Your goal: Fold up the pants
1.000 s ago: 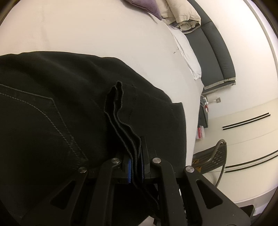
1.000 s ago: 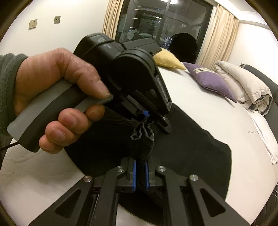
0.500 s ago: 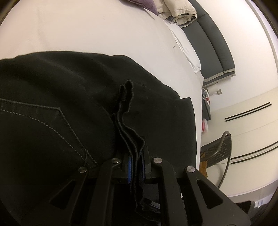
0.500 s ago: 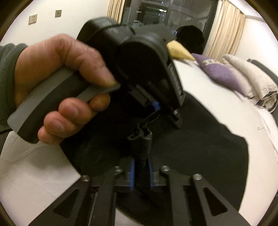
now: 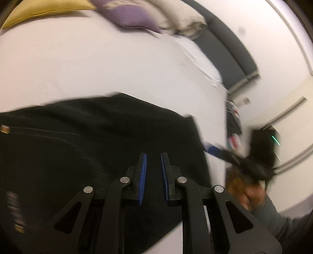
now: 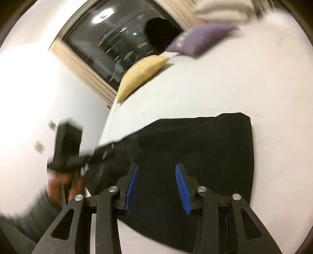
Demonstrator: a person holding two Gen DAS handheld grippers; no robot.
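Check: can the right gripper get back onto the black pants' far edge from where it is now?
Probably yes. The right gripper hovers with its jaws open and empty above the folded black pants, which lie flat on the white bed sheet. Nothing sits between it and that edge; the left gripper is off to the side.

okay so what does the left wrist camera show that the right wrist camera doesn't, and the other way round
Only the left wrist view shows the dark grey headboard and the right tool, blurred, held in a hand off the bed's edge.

Only the right wrist view shows the dark window with its beige curtain, and the left tool's body, also blurred.

Both show the black pants lying on the white bed, the yellow pillow, the purple pillow, and their own tool open with nothing between its blue pads.
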